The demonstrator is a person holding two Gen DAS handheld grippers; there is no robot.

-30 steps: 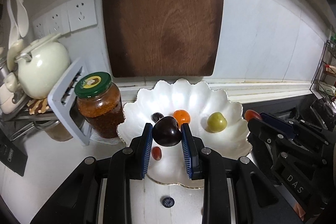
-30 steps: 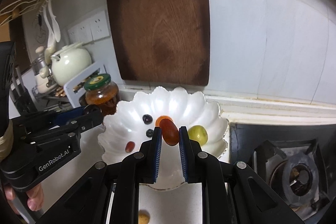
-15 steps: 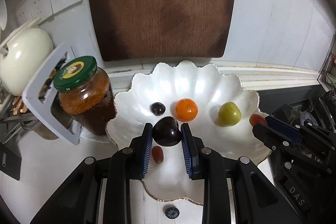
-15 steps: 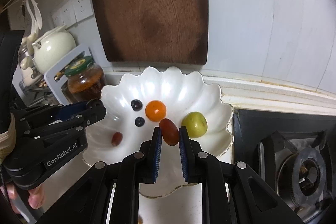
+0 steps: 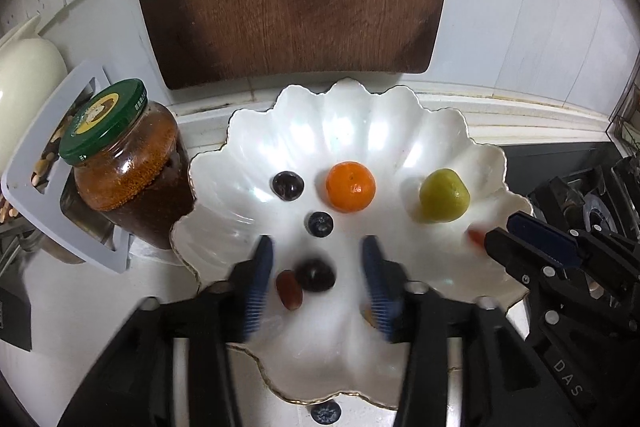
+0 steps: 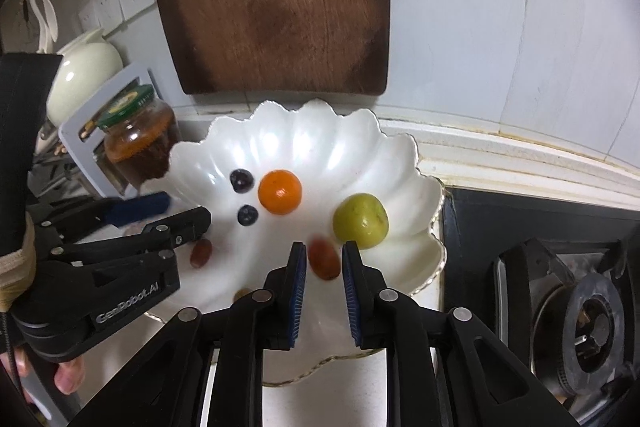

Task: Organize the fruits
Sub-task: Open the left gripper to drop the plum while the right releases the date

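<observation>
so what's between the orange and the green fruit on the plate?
Nothing: bare white plate between the orange and green fruit, clear in both wrist views.

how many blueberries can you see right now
2. One blueberry lies inside the white shell dish, just below the orange fruit. The other sits on the counter outside the dish's near rim. More may be hidden behind the grippers.

left gripper (image 5: 316, 259): I've opened it, dark plum (image 5: 315, 275) now lies on white dish (image 5: 360, 131) | right gripper (image 6: 323, 263): jaws parted, red tomato (image 6: 324, 259) loose between them
</observation>
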